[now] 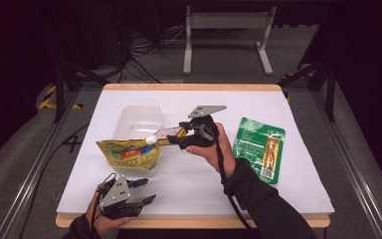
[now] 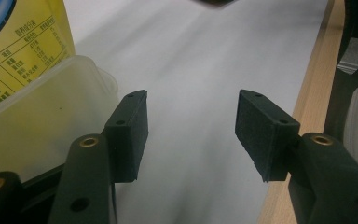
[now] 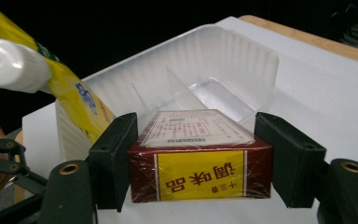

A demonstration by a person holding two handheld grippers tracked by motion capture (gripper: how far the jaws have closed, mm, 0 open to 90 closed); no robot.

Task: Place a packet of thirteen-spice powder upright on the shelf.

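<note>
Two pads of the right gripper (image 3: 198,154) clamp a small red-and-yellow box (image 3: 200,172) just right of the clear tray (image 1: 139,119); a yellow pouch (image 1: 129,153) lies near-left. Left gripper (image 2: 191,130) hangs apart, empty.

We see a white desk (image 1: 288,109) with a wooden edge. On it lie a clear plastic container (image 1: 140,119), with a yellow spouted pouch (image 1: 129,152) resting in it, and a green packet (image 1: 258,147) flat on the right, well apart from them.
</note>
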